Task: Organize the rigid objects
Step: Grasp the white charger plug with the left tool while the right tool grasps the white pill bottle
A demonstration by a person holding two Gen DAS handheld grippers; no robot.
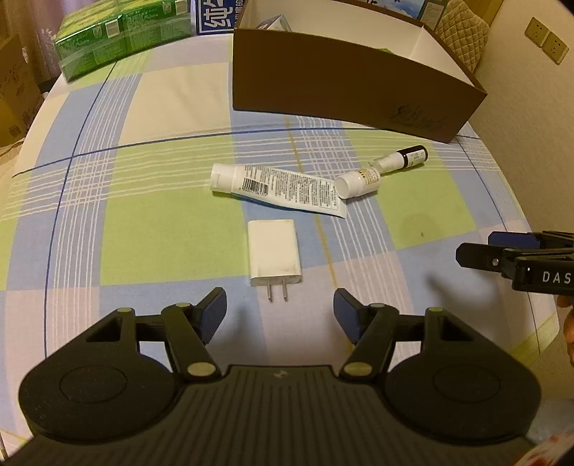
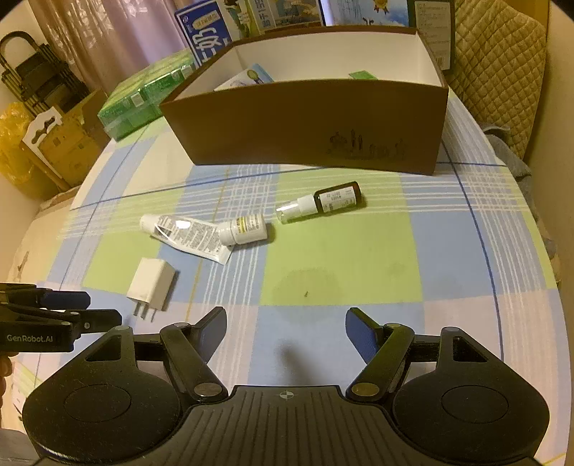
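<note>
A white plug charger [image 1: 274, 252] lies on the checked cloth just ahead of my open, empty left gripper [image 1: 280, 310], prongs toward me; it also shows in the right wrist view [image 2: 152, 285]. Beyond it lie a white tube [image 1: 280, 186] [image 2: 186, 236], a small white bottle [image 1: 358, 182] [image 2: 245, 229] and a dark spray bottle [image 1: 401, 159] [image 2: 319, 202]. A brown box [image 1: 340, 89] [image 2: 305, 125] stands behind them. My right gripper [image 2: 285, 328] is open and empty over bare cloth; it also shows in the left wrist view [image 1: 477, 247].
The brown box holds a few packets [image 2: 247, 77]. A green carton [image 1: 122, 32] [image 2: 143, 96] and a blue carton [image 2: 204, 34] sit at the far left. The left gripper [image 2: 93, 310] reaches in beside the charger. A quilted chair back [image 2: 498, 61] stands at the far right.
</note>
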